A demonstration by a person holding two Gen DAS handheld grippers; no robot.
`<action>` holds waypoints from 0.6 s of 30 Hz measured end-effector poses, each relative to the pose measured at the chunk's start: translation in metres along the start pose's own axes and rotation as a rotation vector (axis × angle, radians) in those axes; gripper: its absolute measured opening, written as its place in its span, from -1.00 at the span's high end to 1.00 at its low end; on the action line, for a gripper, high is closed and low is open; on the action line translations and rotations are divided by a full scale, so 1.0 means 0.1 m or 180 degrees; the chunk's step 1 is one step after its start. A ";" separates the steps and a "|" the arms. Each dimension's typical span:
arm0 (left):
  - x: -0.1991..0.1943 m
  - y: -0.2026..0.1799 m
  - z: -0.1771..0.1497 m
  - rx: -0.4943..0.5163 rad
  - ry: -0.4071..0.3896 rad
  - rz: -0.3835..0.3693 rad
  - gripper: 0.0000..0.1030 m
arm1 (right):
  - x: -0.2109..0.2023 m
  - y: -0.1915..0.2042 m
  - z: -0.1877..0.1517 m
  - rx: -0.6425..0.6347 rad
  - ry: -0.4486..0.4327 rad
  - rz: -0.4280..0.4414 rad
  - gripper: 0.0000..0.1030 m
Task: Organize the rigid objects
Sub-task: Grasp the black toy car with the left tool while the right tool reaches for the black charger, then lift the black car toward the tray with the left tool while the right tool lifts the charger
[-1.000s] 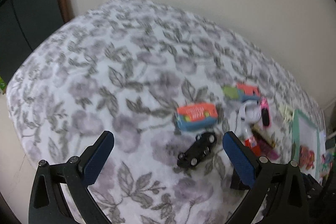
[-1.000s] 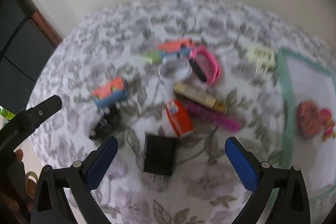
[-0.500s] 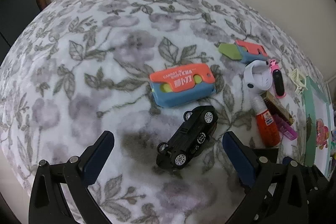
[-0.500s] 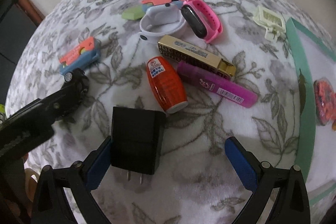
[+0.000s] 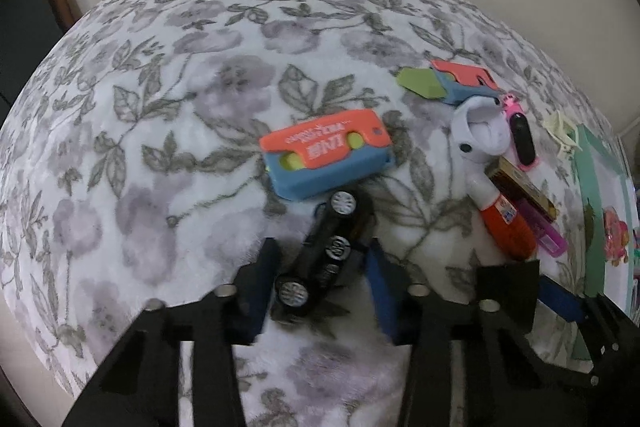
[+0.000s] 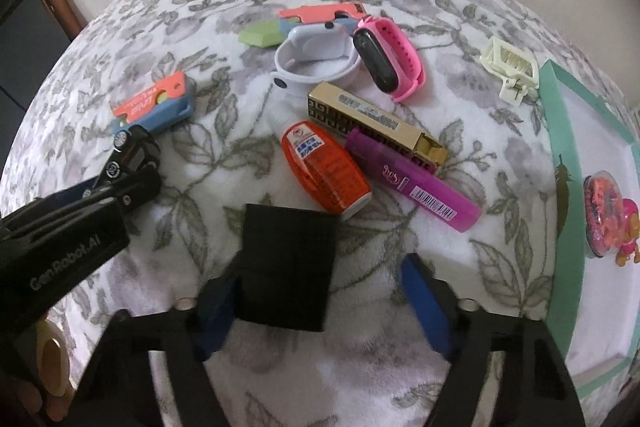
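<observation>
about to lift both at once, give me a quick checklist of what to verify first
1. Toy car between the left gripper pads, jaws just closing: ok.
2. Left pads pressing the car: cannot tell.
3. Black charger between the right gripper pads, jaws just closing: ok.
4. Both right pads on the charger: not ok, gap at the right-hand pad.
5. Charger clear of the orange bottle: not ok, edges meet or overlap.
6. Tray has bare room: ok.
</observation>
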State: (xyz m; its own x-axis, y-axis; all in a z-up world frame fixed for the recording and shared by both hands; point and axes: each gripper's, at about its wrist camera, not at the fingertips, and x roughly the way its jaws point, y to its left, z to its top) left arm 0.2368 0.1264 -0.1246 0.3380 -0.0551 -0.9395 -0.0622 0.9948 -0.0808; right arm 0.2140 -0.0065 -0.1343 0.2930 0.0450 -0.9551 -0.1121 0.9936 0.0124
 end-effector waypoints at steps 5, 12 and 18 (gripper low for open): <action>-0.01 -0.01 -0.02 0.0018 0.0037 0.0003 0.36 | -0.09 -0.09 0.07 0.0059 -0.0011 0.0086 0.16; -0.16 0.04 -0.07 -0.0146 0.0016 -0.0031 0.42 | -0.23 -0.27 0.04 0.0212 0.0028 0.0352 0.16; -0.50 -0.10 0.00 -0.0231 -0.0138 -0.0122 0.42 | -0.63 -0.53 0.11 0.0362 -0.0217 0.0537 0.16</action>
State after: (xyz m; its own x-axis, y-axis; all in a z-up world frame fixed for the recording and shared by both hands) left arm 0.2209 0.1191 -0.0767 0.3817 -0.0877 -0.9201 -0.1158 0.9831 -0.1417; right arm 0.2116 -0.0604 -0.0719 0.3432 0.2148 -0.9144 -0.0582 0.9765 0.2075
